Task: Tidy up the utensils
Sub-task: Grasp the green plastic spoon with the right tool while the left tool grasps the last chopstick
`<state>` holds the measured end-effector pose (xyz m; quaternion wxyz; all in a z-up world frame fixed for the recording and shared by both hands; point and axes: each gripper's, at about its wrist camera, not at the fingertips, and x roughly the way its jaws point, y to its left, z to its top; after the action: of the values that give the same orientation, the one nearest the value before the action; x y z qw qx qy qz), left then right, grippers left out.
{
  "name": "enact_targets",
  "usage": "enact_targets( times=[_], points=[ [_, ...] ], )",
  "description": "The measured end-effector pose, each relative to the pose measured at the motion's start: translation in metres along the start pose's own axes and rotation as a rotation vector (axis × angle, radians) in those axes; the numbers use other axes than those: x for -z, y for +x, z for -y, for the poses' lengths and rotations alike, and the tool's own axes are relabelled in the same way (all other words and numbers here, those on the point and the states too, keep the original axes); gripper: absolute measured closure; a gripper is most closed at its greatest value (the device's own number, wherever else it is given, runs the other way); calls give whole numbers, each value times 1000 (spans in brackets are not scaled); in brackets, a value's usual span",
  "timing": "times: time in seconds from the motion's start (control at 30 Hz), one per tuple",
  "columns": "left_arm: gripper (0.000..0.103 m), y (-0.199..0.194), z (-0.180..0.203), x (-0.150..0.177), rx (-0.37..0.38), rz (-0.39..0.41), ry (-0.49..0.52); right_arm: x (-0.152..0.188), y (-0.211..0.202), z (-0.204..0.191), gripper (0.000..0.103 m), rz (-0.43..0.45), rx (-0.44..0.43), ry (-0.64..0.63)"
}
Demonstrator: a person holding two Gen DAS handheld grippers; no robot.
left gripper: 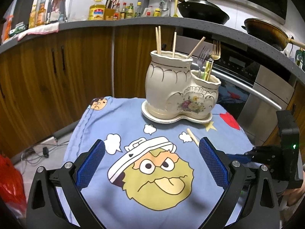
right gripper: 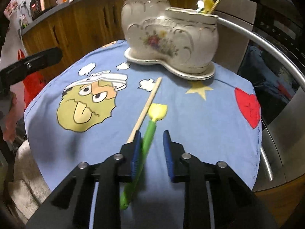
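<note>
A cream ceramic boot-shaped holder (left gripper: 177,91) (right gripper: 167,38) stands at the far side of a blue cartoon cloth (left gripper: 118,118) (right gripper: 200,126). Its tall compartment holds wooden chopsticks (left gripper: 158,40); the low one holds forks (left gripper: 209,55). One loose chopstick (right gripper: 146,108) (left gripper: 192,137) lies on the cloth. A green-handled utensil with a yellow head (right gripper: 157,110) lies beside it. My right gripper (right gripper: 152,133) straddles the green handle: the left pad touches it, the right pad stands clear. My left gripper (left gripper: 152,142) hovers wide open over the cloth with nothing between its fingers.
Wooden cabinets (left gripper: 57,66) and a grey counter with bottles (left gripper: 124,11) and two woks (left gripper: 204,9) lie behind. A steel oven door with a bar handle (right gripper: 270,47) is on the right. A red bag (left gripper: 9,181) and cables (left gripper: 38,152) are on the floor at left.
</note>
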<state>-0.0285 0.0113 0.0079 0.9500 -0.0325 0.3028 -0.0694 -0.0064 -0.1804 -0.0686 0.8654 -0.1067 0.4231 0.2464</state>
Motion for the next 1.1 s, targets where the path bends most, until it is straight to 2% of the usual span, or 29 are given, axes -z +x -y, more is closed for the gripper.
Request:
enact_targets(
  times=[0.07, 0.17, 0.27, 0.37, 0.5, 0.6, 0.63, 0.67, 0.73, 0.77, 0.83, 0.9, 0.93, 0.97, 1.1],
  points=[
    [5, 1, 3, 0, 4, -4, -2, -2, 1, -2, 84, 3, 6, -8],
    [5, 3, 10, 0, 2, -18, 10, -2, 1, 2, 93, 8, -21, 15],
    [5, 4, 18, 0, 2, -32, 31, 1, -5, 14, 94, 39, -48, 65],
    [5, 8, 28, 0, 7, -58, 39, 4, -20, 36, 94, 106, -57, 134],
    [5, 22, 51, 4, 34, -138, 37, 5, -32, 61, 94, 179, -69, 218],
    [9, 38, 74, 13, 50, -223, 60, 9, -35, 71, 94, 200, -56, 242],
    [19, 44, 80, 17, 54, -245, 73, 10, -35, 71, 94, 202, -57, 247],
    [37, 48, 85, 21, 74, -256, 78, 10, -34, 72, 94, 204, -60, 252],
    [54, 58, 94, 29, 90, -311, 92, 12, -36, 73, 94, 210, -62, 255],
    [60, 60, 96, 32, 92, -323, 95, 13, -38, 73, 94, 214, -62, 253],
    [64, 63, 100, 38, 76, -327, 115, 14, -40, 71, 94, 226, -56, 240],
    [77, 62, 104, 41, 37, -318, 162, 15, -42, 67, 94, 235, -50, 226],
    [90, 61, 105, 41, 24, -320, 187, 15, -43, 66, 94, 238, -51, 222],
    [93, 60, 105, 42, 23, -324, 201, 15, -44, 65, 94, 242, -52, 219],
    [96, 53, 97, 44, 14, -342, 262, 15, -45, 66, 94, 248, -49, 217]
  ],
)
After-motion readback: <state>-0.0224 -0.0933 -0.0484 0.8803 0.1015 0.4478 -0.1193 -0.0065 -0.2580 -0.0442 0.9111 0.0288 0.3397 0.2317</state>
